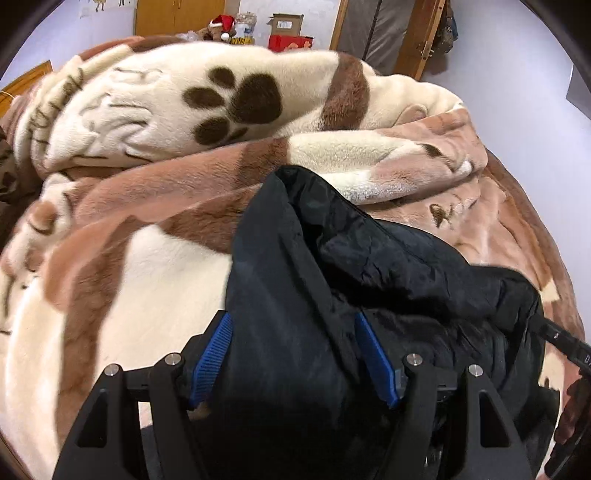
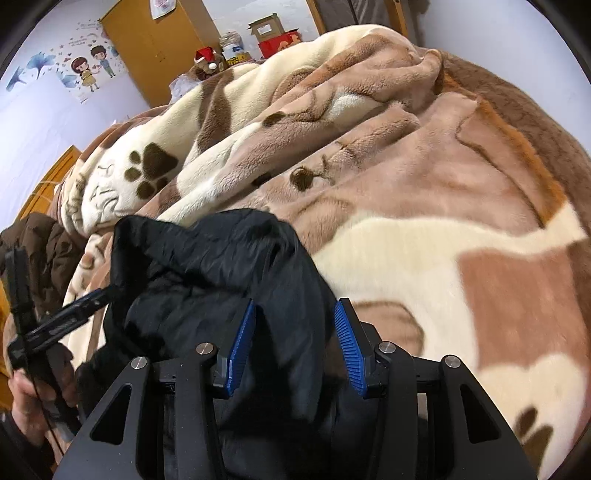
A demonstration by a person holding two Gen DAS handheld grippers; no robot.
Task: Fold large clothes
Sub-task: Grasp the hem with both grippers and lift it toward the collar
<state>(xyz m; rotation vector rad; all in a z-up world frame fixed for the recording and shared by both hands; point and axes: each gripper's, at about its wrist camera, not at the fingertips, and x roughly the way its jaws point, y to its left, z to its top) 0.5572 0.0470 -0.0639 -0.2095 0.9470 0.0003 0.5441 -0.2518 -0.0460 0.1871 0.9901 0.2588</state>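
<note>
Across the whole bed spreads a plush blanket in cream, tan and brown, heaped in thick folds toward the far side and printed with dark paw marks. On top of it, near the cameras, lies the black jacket, a padded, crinkled garment bunched up between the two tools. A brown padded garment sits at the left edge of the right wrist view, beside the blanket.

Left gripper has a thick fold of the jacket filling the gap between its blue pads, and the cloth lies against both of them, so the jaws grip the jacket. Right gripper likewise has black cloth between its blue pads; the fabric lies against the left pad, while a sliver of space shows by the right one, so I cannot tell whether it truly clamps.

Beyond the bed stand a wooden wardrobe, a red box with a cardboard box on it, and a small red Santa hat. A cartoon sticker is on the wall.
</note>
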